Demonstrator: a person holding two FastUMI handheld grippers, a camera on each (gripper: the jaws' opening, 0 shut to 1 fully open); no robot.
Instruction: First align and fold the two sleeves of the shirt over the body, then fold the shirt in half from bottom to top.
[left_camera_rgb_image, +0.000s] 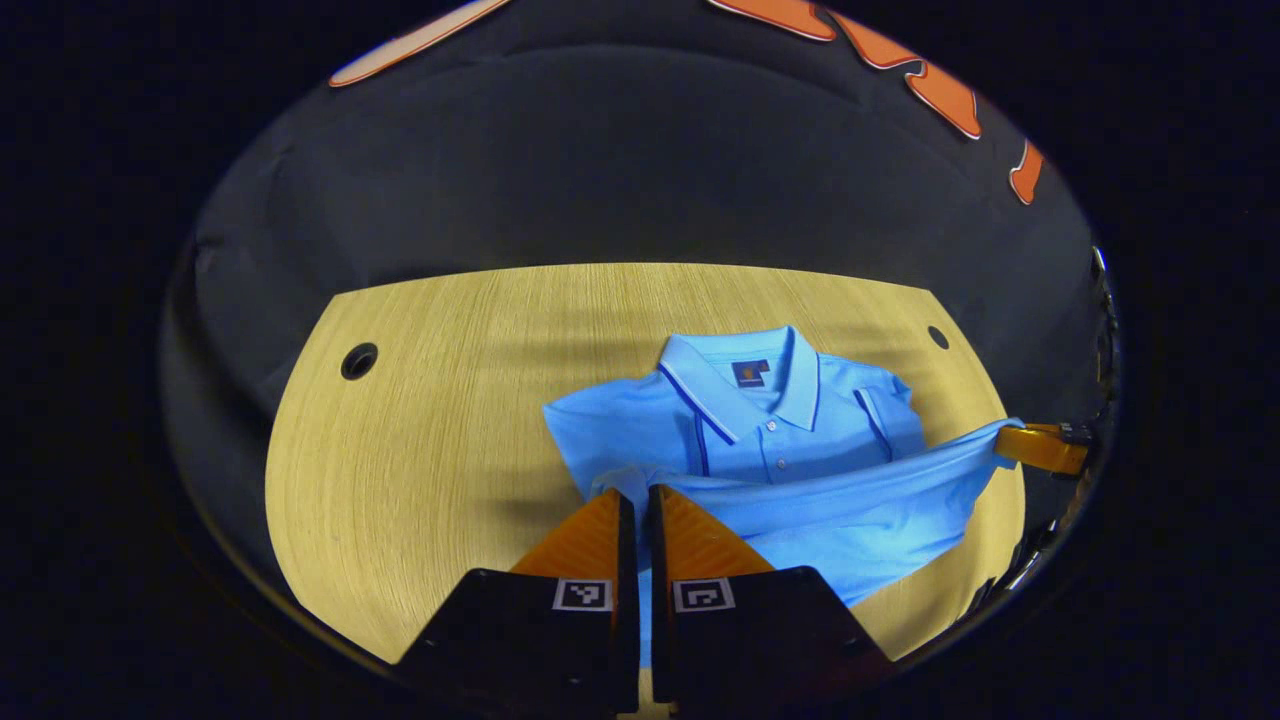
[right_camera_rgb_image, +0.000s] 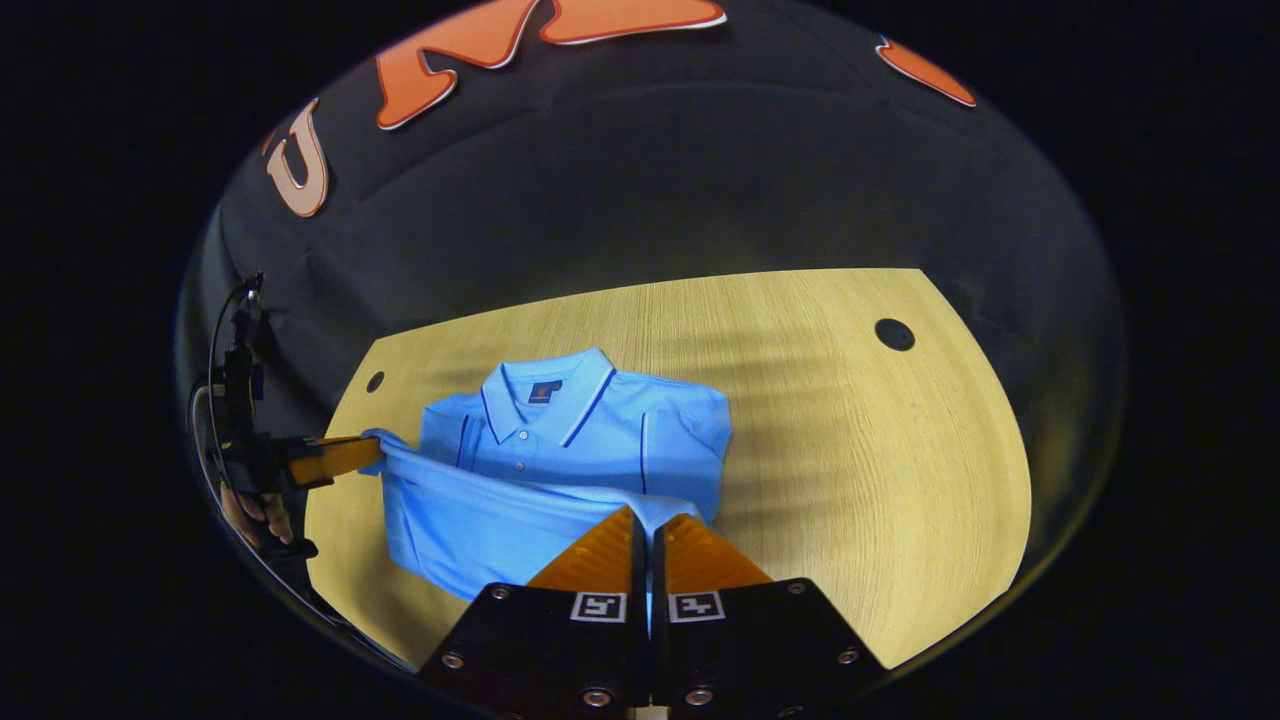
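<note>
Cloth of a light blue polo shirt (left_camera_rgb_image: 800, 440) is pinched by both tools at the bottom hem, which is lifted off the wooden desk (left_camera_rgb_image: 420, 440) and stretched between them into a taut band. In the left gripper view, the left tool (left_camera_rgb_image: 640, 500) has its two fingers drawn nearly together with only a thin sliver between them, and the hem's corner is clamped in that sliver right at the tips. Just ahead of this tool lies the rest of the shirt, flat on the desk with its collar (left_camera_rgb_image: 745, 375) farthest away and the buttoned placket facing up; the sleeves already lie folded in over the body. Off to this tool's right, near the desk's edge, the other tool holds the opposite end of the hem. In the right gripper view, the right tool (right_camera_rgb_image: 650, 525) is likewise closed down to a narrow slit on the hem's other corner, with the shirt (right_camera_rgb_image: 560, 440) ahead of it and to its left. Farther to its left the left tool (right_camera_rgb_image: 335, 457) shows again, gripping the cloth, with a hand (right_camera_rgb_image: 255, 515) behind it. A dark round hole (right_camera_rgb_image: 894, 334) sits in the desk (right_camera_rgb_image: 860, 470) ahead of and to the right of the right tool.
</note>
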